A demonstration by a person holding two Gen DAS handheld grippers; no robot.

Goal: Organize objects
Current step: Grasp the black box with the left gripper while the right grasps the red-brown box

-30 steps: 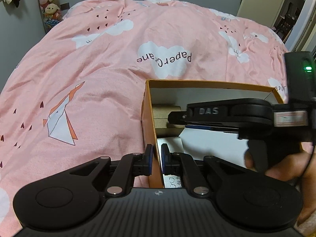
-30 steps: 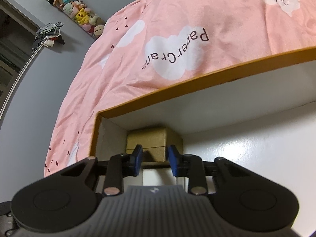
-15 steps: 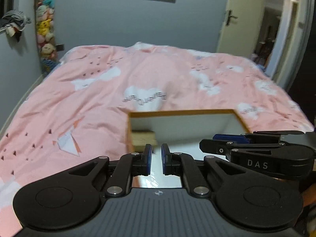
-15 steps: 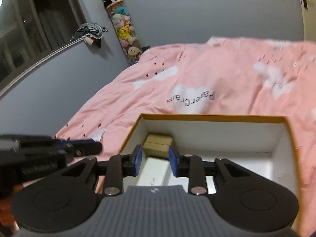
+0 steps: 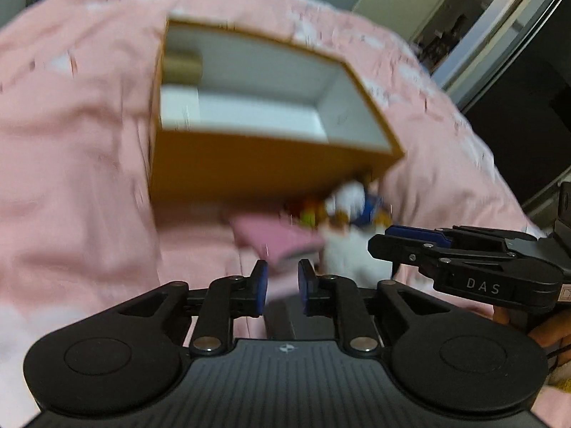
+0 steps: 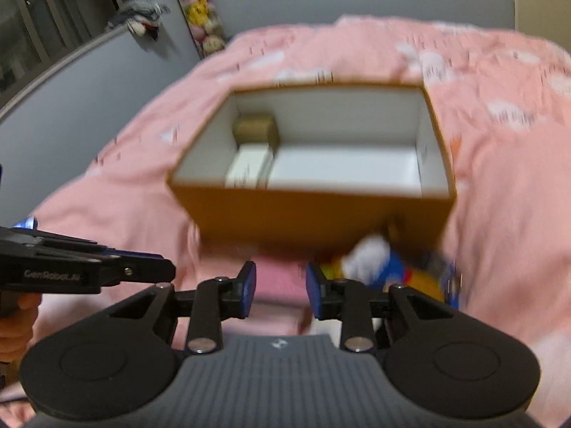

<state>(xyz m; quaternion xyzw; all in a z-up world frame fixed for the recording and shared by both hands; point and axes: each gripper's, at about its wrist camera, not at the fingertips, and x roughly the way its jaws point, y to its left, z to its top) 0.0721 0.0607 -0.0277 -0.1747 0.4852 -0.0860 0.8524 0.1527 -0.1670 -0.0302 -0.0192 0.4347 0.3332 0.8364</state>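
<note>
An open orange box (image 5: 249, 167) with a white inside sits on the pink bed; it also shows in the right wrist view (image 6: 321, 210). Inside at its left end lie a brown box (image 6: 255, 130) and a white box (image 6: 249, 166). In front of the orange box lie a pink flat item (image 5: 274, 239) and a colourful plush toy (image 6: 389, 271). My left gripper (image 5: 282, 283) is open and empty, above the pink item. My right gripper (image 6: 280, 290) is open and empty, between the pink item and the toy. Both views are blurred.
The pink bedspread (image 6: 499, 142) stretches around the box. A grey wall with a hanging column of soft toys (image 6: 200, 10) stands at the back left. A doorway (image 5: 464, 18) is at the right.
Both grippers have pulled back out of the orange box and lowered toward its near side. The pink item and the plush toy have come into view. Both jaws have opened wider.
</note>
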